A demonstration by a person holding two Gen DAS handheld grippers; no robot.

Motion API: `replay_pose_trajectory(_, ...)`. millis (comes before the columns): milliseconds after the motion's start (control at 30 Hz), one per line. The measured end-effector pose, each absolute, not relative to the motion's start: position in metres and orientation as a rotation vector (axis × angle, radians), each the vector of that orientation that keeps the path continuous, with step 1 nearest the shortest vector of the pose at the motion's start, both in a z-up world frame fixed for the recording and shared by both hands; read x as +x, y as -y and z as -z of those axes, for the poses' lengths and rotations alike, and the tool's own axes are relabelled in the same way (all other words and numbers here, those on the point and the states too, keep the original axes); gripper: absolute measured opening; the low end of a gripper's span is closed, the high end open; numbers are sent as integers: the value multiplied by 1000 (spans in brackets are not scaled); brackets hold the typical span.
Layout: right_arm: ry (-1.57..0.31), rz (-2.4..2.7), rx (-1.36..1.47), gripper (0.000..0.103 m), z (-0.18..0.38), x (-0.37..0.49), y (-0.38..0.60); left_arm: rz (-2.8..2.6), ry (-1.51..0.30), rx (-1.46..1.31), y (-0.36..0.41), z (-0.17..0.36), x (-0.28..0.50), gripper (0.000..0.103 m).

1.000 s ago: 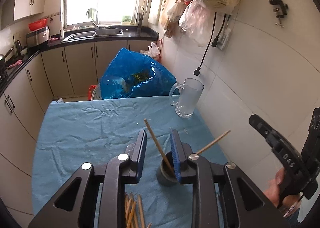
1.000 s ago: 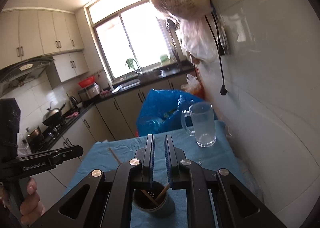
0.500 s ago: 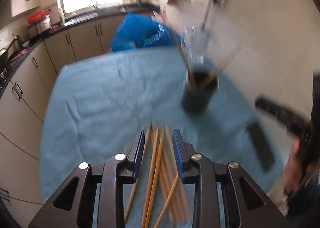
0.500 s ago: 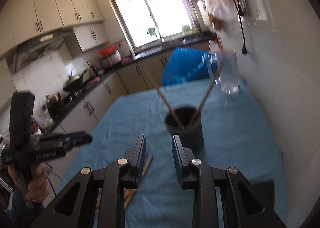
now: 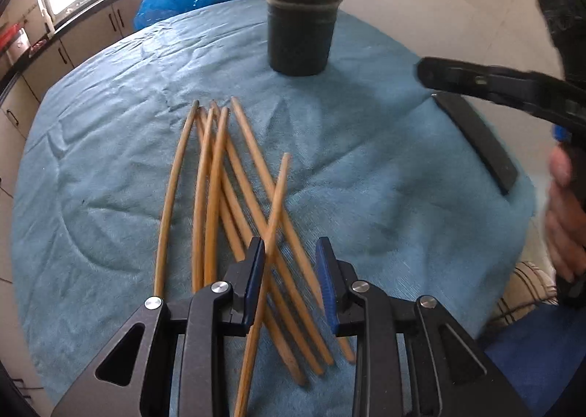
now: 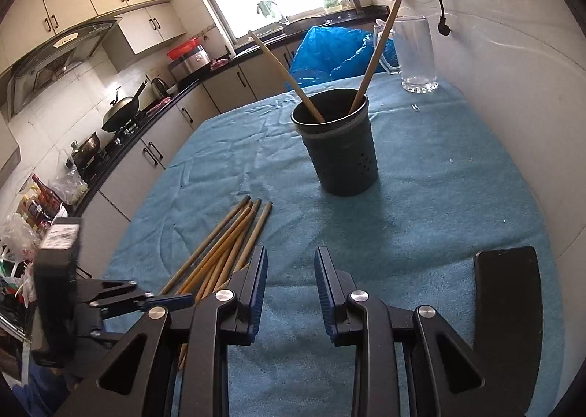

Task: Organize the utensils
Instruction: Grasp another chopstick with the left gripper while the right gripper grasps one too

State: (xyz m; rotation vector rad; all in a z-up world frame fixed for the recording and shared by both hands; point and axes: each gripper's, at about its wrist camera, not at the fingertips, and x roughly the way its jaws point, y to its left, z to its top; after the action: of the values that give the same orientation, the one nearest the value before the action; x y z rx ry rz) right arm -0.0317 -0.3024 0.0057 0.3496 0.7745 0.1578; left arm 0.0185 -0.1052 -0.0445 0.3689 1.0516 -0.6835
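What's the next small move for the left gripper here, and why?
Probably close the left gripper on the top chopstick, then lift it. Its jaws are open over the loose chopstick pile, with that stick crossing between them, and the dark holder holds only two so far.

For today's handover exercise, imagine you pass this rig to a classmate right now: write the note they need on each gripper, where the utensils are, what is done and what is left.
Left gripper: open, empty, low over the chopstick pile; one stick runs up between its jaws, not pinched.
Right gripper: open, empty, over bare blue cloth, just right of the pile.
Dark holder cup: upright mid-table, two chopsticks leaning in it.
Done: those two sticks are in the cup.
Left: the loose pile on the cloth, roughly seven sticks, goes into the cup.
Also there: a glass mug behind the cup, a flat black slab at the right edge.
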Motion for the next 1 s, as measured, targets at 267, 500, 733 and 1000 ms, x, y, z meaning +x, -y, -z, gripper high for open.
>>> replay_pose_trajectory(267,-799,-176,351,29,-5,-25,298,573,-1094,310,106,51,49,9)
replay_pose_trajectory(500,-868,-239,330,29,5,0,271,437,-1118,121,44,55,90,7)
replay_pose_trajectory(733,-950,-295,297,29,23,44,232,354,-1131,14,-2,50,96,6)
replay_pose_trajectory(1000,-1102,-290,450,29,46,122,210,403,-1136,23,2,57,93,7)
